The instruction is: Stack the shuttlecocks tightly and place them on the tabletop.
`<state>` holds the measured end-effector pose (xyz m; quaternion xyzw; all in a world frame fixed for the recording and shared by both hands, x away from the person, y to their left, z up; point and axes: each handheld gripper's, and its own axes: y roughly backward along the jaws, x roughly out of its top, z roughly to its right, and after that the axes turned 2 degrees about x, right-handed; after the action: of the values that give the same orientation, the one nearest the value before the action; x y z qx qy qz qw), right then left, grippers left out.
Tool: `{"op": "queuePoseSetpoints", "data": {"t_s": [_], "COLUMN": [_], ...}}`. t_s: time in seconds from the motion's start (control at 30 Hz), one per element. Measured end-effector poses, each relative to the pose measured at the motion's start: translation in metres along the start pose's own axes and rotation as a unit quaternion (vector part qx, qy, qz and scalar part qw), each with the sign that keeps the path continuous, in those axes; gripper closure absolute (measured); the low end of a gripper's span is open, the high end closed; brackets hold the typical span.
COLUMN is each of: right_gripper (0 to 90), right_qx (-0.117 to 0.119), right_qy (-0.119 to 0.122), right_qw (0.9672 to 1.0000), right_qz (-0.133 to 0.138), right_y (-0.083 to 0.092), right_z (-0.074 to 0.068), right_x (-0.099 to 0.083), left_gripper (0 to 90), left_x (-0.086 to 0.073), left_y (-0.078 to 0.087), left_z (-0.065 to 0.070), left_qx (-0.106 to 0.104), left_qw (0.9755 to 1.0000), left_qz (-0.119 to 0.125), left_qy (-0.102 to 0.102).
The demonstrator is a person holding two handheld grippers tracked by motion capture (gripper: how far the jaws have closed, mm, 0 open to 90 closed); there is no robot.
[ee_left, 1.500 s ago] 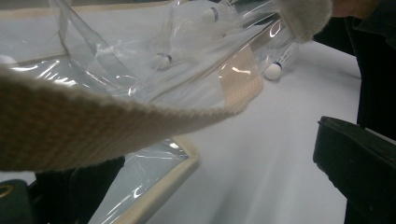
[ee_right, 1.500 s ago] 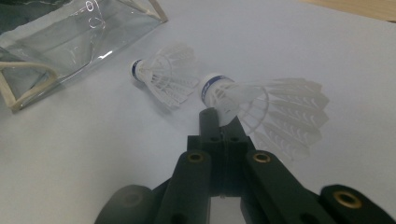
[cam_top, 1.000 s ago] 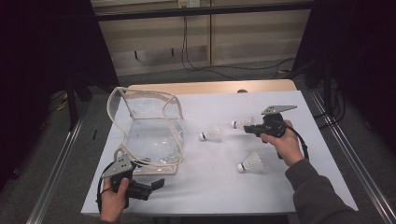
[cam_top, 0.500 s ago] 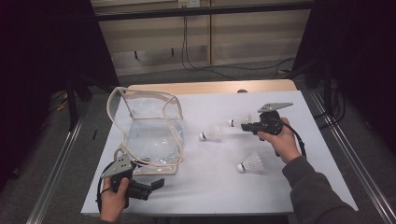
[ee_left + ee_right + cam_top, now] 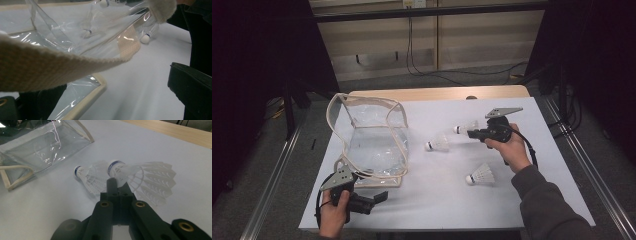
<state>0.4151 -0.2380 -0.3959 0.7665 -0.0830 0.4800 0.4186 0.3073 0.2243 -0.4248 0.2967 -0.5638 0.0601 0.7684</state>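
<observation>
While the shuttlecock (image 5: pixel 130 173) sits pinched at its skirt in the clenched right gripper (image 5: pixel 117 182), just above the table (image 5: pixel 532 200), grip looks thin: feathers could slip or crush. Second shuttlecock (image 5: pixel 437 144) lies just beside, a third (image 5: pixel 479 175) nearer the person. Clear bag (image 5: pixel 372 142) well left; left gripper (image 5: pixel 379 196) released, jaws apart at its strap (image 5: pixel 62 67), so the mouth may sag.

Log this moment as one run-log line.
right claw: shut on white feather shuttlecock | left claw: open beside clear plastic bag | two shuttlecocks loose
</observation>
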Motion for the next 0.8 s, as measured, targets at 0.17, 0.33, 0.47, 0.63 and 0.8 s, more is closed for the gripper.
{"op": "queuePoseSetpoints", "data": {"t_s": [0.17, 0.33, 0.47, 0.63, 0.8], "right_gripper": [90.0, 90.0, 90.0, 90.0, 90.0], "right_qx": [0.001, 0.001, 0.003, 0.004, 0.007], "right_qy": [0.004, 0.007, 0.007, 0.008, 0.011], "right_qw": [1.0, 1.0, 0.9999, 0.9999, 0.9998], "right_qz": [-0.002, -0.007, -0.008, -0.009, -0.014], "right_y": [-0.0011, -0.0036, -0.0055, -0.0071, -0.0102], "right_z": [-0.0004, -0.0018, -0.0019, -0.003, -0.0047], "right_x": [0.0025, 0.0024, 0.0023, 0.0021, 0.0015], "left_gripper": [2.0, 2.0, 2.0, 2.0, 2.0], "left_x": [0.0, 0.0, 0.0003, 0.0002, 0.0001], "left_y": [0.0, 0.0, 0.0, -0.0001, -0.0001], "left_z": [0.0001, 0.0, 0.0001, 0.0, 0.0001], "left_qx": [0.0, 0.0, 0.0, 0.0, 0.0], "left_qw": [1.0, 1.0, 1.0, 1.0, 1.0], "left_qz": [0.0, 0.0, -0.001, 0.0, 0.0], "left_qy": [0.0, 0.0, 0.0, 0.0, 0.0]}}
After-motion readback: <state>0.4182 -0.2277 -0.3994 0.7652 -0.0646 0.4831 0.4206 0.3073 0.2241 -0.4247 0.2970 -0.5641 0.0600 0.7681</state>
